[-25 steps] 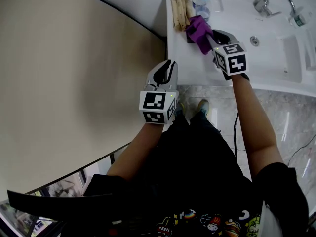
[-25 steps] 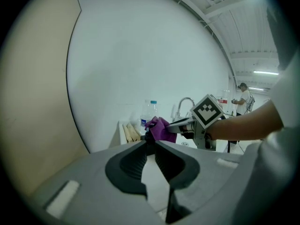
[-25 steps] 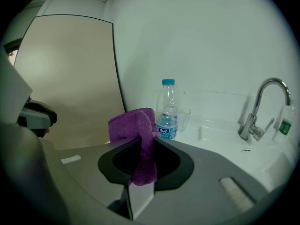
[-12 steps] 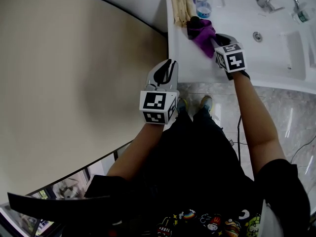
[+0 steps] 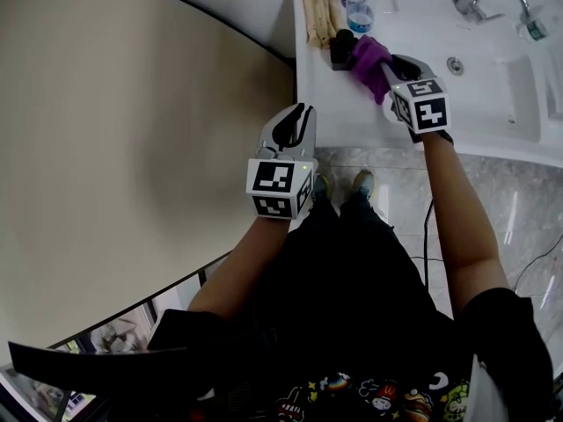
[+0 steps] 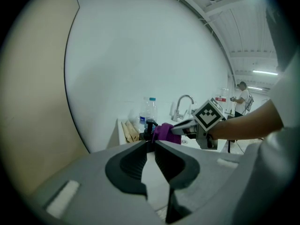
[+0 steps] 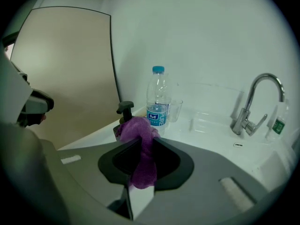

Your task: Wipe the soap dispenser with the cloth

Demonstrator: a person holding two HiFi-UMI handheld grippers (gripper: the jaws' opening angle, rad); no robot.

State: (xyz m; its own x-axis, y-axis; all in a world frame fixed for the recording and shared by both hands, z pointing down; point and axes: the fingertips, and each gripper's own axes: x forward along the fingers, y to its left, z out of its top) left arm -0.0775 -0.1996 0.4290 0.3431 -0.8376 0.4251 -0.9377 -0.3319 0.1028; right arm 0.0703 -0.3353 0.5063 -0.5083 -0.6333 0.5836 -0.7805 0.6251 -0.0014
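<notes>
Right gripper view: cloth [image 7: 137, 128] in right gripper [image 7: 141, 143] touches soap dispenser [image 7: 124, 108].

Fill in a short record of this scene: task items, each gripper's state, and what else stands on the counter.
dispenser: black pump, upright on the counter
cloth: purple, bunched against the dispenser
right gripper: shut on cloth
left gripper: shut, empty, held beside the counter
also there: bottle, glass, faucet
</notes>
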